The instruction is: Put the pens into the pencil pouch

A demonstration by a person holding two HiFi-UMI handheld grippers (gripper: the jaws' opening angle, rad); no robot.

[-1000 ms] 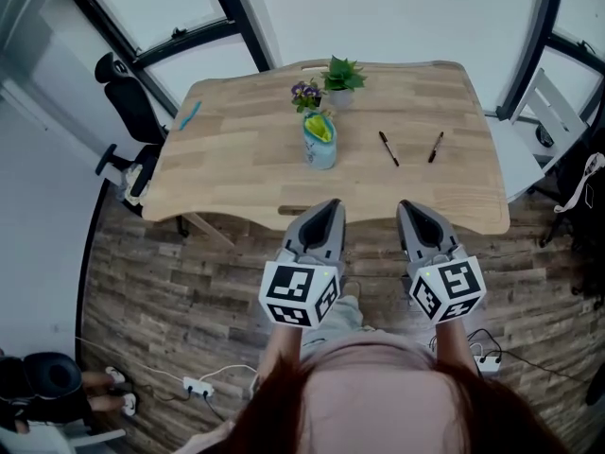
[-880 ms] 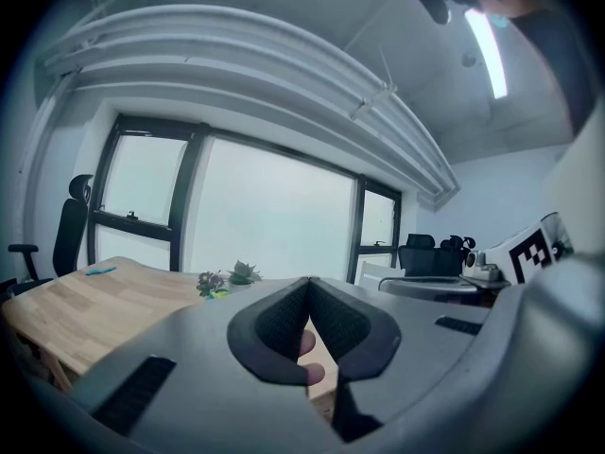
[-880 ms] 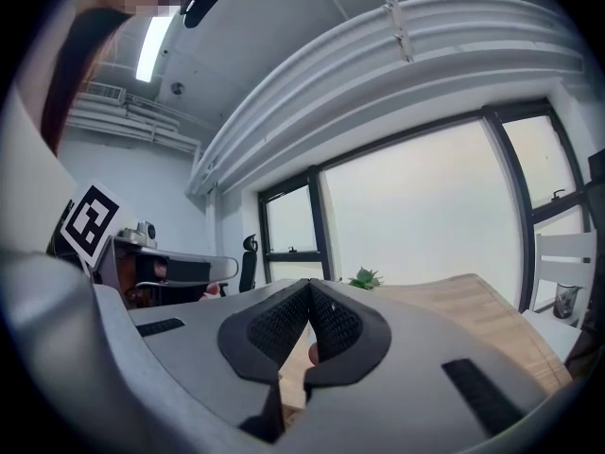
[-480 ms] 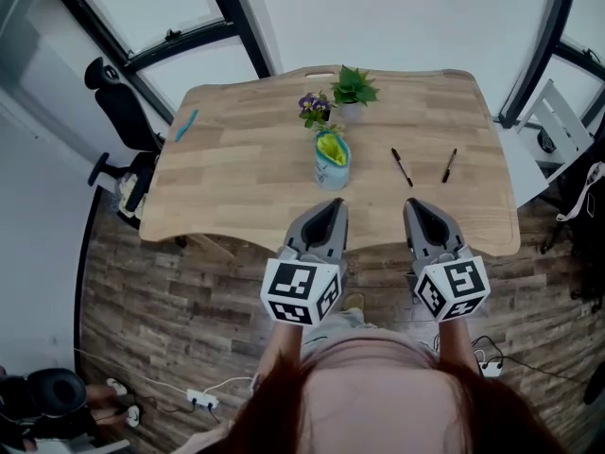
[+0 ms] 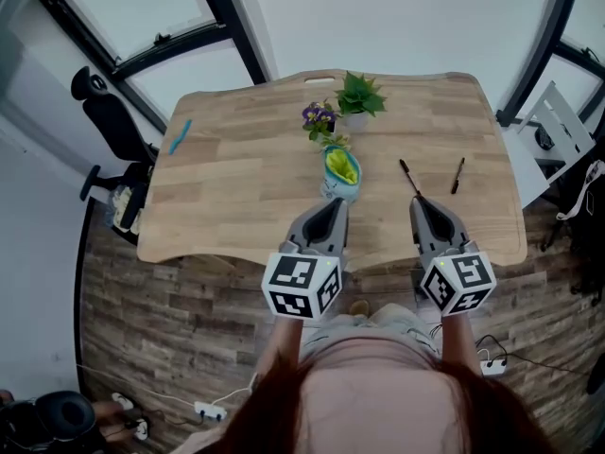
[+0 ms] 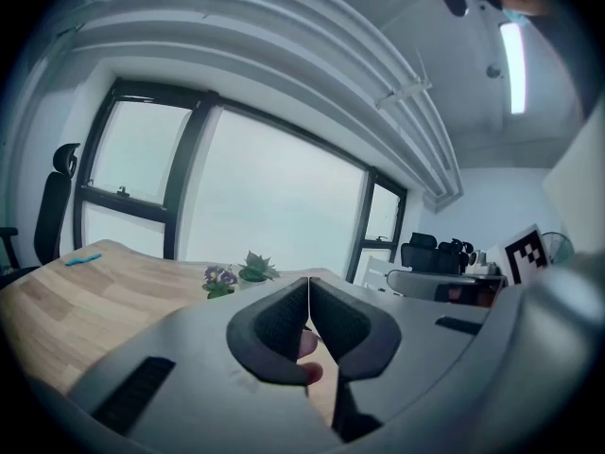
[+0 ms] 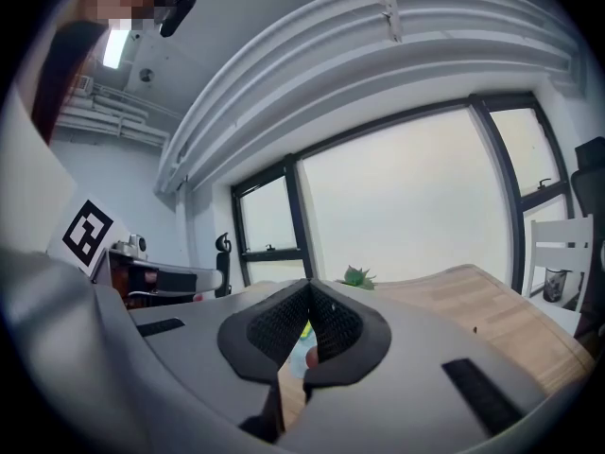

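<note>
A light blue pencil pouch (image 5: 341, 172) stands upright on the wooden table (image 5: 246, 187), its mouth showing yellow-green. Two black pens (image 5: 409, 177) (image 5: 458, 175) lie to its right, and a blue pen (image 5: 180, 136) lies far left. My left gripper (image 5: 335, 202) is shut and empty, its tip just in front of the pouch. My right gripper (image 5: 417, 201) is shut and empty, its tip by the near end of the nearer black pen. In the right gripper view the pouch (image 7: 305, 333) shows through the gap behind the shut jaws (image 7: 308, 286). The left gripper (image 6: 308, 282) view shows shut jaws.
Two small potted plants (image 5: 319, 118) (image 5: 360, 94) stand behind the pouch. A black office chair (image 5: 102, 119) stands off the table's left end, a white chair (image 5: 558, 126) to the right. Windows run along the far wall. Cables and a power strip (image 5: 210, 410) lie on the floor.
Both grippers have moved forward from over the floor to the table's front edge, still shut. The table and its things now sit closer in the head view.
</note>
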